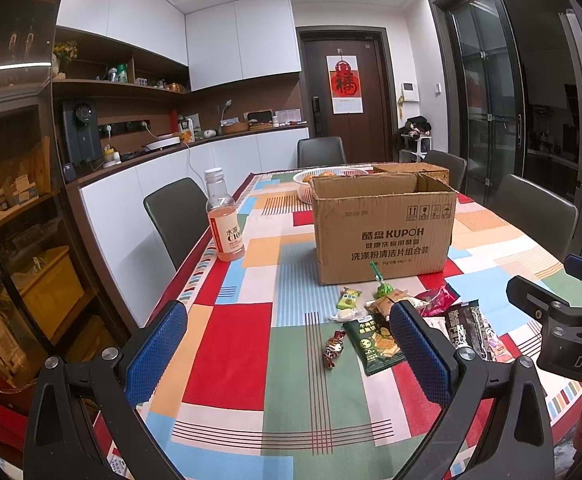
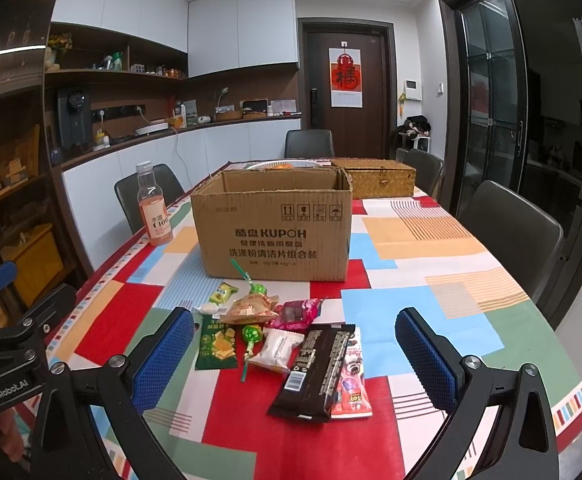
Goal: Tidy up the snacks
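A pile of snack packets lies on the patchwork tablecloth in front of an open cardboard box (image 1: 383, 228) (image 2: 275, 224). It holds a dark green cracker packet (image 1: 375, 344) (image 2: 217, 344), a black bar wrapper (image 2: 315, 372) (image 1: 465, 330), a pink packet (image 2: 297, 312), a white packet (image 2: 277, 350), green lollipops (image 2: 251, 336) and a red wrapped candy (image 1: 334, 347). My left gripper (image 1: 287, 344) is open and empty, hovering left of the pile. My right gripper (image 2: 295, 360) is open and empty, its blue pads either side of the pile, above it.
A pink drink bottle (image 1: 224, 216) (image 2: 153, 208) stands at the table's left edge. A white fruit basket (image 1: 305, 184) and a woven box (image 2: 379, 178) sit behind the cardboard box. Grey chairs (image 2: 511, 232) surround the table.
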The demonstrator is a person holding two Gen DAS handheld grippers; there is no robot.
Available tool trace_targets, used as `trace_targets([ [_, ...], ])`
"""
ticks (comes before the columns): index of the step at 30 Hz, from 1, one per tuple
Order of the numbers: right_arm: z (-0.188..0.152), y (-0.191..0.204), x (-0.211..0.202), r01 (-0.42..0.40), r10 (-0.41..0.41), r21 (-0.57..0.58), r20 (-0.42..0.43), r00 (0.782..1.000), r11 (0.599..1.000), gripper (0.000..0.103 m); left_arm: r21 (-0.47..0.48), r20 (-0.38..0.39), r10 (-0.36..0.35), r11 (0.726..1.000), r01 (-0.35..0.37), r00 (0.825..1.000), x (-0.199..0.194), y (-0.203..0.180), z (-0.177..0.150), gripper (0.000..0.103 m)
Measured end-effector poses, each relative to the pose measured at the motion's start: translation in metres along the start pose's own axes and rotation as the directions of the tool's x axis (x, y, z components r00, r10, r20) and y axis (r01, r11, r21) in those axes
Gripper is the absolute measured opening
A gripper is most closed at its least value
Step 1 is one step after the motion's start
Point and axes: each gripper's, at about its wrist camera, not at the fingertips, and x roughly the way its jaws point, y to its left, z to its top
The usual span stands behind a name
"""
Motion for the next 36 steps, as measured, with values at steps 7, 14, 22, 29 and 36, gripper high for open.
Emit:
trace_targets([
  [7,-0.002,0.0,0.007,-0.002,0.002,-0.003,-0.024,1.0,1.0,0.102,0.0,-0.028,-0.008,1.0,0.008,1.0,0.011,0.001,-0.003,0.103],
  [14,-0.006,0.005,0.029,-0.018,0.016,-0.02,-0.098,0.995,1.0,0.102,-0.004,-0.09,-0.022,1.0,0.022,0.996,0.037,0.004,-0.011,0.103],
  [22,-0.012,0.012,0.064,-0.036,0.027,-0.039,-0.197,0.98,0.999,0.102,0.007,-0.15,-0.043,0.999,0.044,0.988,0.069,0.005,-0.022,0.103],
  [29,-0.019,0.015,0.094,-0.046,0.032,-0.043,-0.281,0.959,0.998,0.102,0.023,-0.212,-0.079,0.996,0.085,0.974,0.098,0.0,-0.029,0.098],
  [36,-0.024,0.012,0.126,-0.058,0.044,-0.027,-0.36,0.932,0.998,0.094,0.032,-0.283,-0.108,0.992,0.122,0.953,0.132,-0.008,-0.033,0.085],
])
